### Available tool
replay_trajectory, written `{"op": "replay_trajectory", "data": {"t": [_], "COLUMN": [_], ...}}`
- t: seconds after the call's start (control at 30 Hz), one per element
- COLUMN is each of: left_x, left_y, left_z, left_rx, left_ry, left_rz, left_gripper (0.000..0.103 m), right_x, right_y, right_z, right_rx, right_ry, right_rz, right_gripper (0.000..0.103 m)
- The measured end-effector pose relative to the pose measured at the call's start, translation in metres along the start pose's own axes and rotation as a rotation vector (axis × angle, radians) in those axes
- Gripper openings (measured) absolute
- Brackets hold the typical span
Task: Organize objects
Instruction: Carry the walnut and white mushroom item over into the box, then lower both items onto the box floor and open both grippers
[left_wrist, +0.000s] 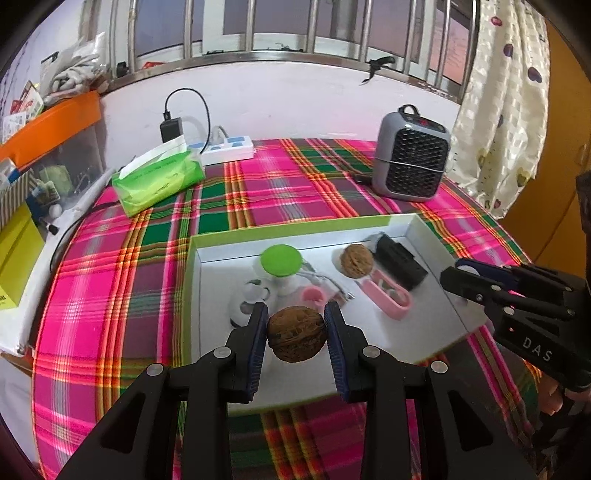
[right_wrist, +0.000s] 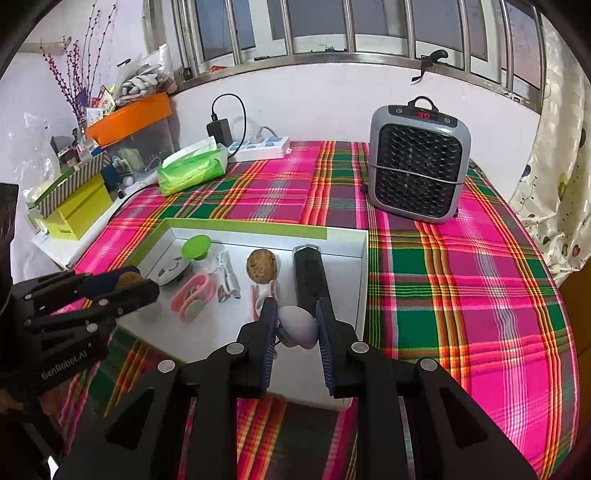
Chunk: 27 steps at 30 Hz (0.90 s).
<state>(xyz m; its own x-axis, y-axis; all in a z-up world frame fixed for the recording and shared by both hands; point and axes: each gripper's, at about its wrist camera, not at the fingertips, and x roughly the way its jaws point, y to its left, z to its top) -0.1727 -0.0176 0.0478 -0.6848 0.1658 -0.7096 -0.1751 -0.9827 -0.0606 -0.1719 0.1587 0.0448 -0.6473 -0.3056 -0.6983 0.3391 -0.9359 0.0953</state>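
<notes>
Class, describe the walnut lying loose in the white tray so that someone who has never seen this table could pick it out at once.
On the pink plaid tablecloth lies a shallow white tray with a green rim. Near its far wall, between a green-capped bottle and a long black device, lies a walnut. It is the only round, brown, wrinkled thing lying loose; the other walnut is held in the left gripper.

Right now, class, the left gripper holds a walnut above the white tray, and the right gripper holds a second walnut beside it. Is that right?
Not quite. The left gripper does hold a walnut above the white tray, but the right gripper holds a smooth, pale grey rounded object, not a walnut, as the right wrist view shows. The second walnut lies in the tray.
</notes>
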Motion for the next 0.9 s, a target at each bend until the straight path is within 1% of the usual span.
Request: {"op": "replay_trajectory", "data": {"t": [0.3,0.57,0.9], "left_x": [0.019,0.03,0.032], "left_y": [0.007,0.008,0.01], "left_z": [0.002,-0.001,0.0], "left_rx": [-0.013,-0.007,-0.009], "left_ry": [0.03,0.054,0.052], "left_rz": [0.012,0.027,0.037], "left_gripper": [0.029,0.029,0.029], "right_x": [0.018,0.027,0.035], "right_y": [-0.006,-0.006,-0.001], "right_z": [-0.002,-0.003,-0.005], "right_rx": [-0.004,-0.017,-0.05], "right_ry": [0.043,0.062,0.073], "right_rz": [-0.002,-0.004,-0.022], "right_gripper": [0.023,0.023,0.023]}}
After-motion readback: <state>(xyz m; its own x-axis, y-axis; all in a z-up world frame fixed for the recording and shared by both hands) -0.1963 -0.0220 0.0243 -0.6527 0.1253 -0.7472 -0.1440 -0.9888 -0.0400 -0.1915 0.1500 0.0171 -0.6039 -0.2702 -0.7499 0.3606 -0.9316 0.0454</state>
